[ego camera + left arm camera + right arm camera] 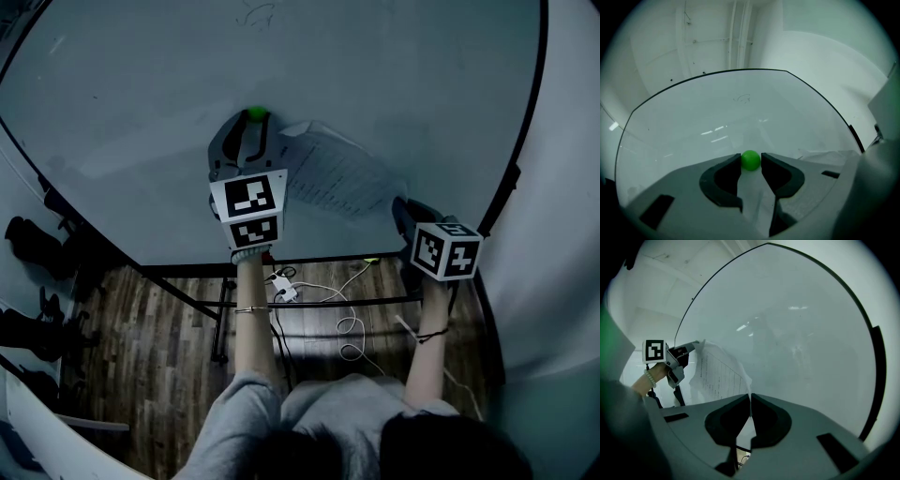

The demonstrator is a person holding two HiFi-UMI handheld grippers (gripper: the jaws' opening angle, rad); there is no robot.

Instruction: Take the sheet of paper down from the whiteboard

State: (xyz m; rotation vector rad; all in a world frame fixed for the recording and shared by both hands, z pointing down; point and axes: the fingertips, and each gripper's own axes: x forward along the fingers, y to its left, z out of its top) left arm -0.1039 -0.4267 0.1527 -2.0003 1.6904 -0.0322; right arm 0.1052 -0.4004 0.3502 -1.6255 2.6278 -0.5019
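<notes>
A printed sheet of paper (333, 173) lies against the whiteboard (141, 84), its right part bulging away from the board. A green ball magnet (256, 114) sits at the sheet's upper left corner. My left gripper (255, 124) is shut on this magnet (750, 160), which sits pinched between the two fingertips. My right gripper (401, 208) holds the sheet's lower right edge. In the right gripper view the jaws (750, 401) are shut on the paper (717, 373), and the left gripper (677, 357) shows at the sheet's far corner.
The whiteboard has a thin black frame (525, 141) and a stand with a dark crossbar (309, 302). White cables (349, 323) lie on the wooden floor below. Dark chairs (33, 244) stand at the left.
</notes>
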